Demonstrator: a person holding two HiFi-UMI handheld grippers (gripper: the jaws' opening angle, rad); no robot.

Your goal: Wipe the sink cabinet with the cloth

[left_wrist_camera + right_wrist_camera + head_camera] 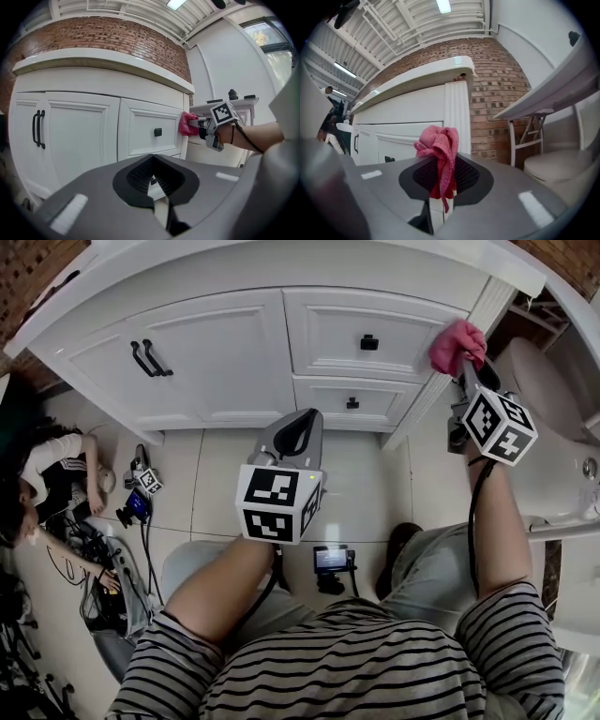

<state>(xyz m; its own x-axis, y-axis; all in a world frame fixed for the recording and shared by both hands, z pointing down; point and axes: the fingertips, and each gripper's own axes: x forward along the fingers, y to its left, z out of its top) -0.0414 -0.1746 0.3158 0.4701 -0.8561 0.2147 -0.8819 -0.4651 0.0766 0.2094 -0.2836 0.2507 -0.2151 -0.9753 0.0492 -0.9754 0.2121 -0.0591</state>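
Head view: the right hand-held gripper (464,362) has its jaws squeezed shut on the pink cloth (457,343). The cloth is a bunched ball. It sits at the right corner post (420,399) of the white sink cabinet (225,381), near the top of the post. It looks like it is touching the post, just under the worktop (281,257) edge. In the right gripper view the cloth (439,147) pokes out from between the closed jaws, with the post (457,117) right behind it.

The post is long and runs up and down, so I think the next rub should go down along it. The rest of the cabinet front, the drawers and the doors, lies to the left of the cloth. Wiping would go that way after.

The left hand-held gripper (298,432) holds nothing. In the left gripper view its jaws are pressed together. It hangs in front of the cabinet's lower drawer (323,395), well apart from it. The right one is nearer and has the cloth, so this job is for it.
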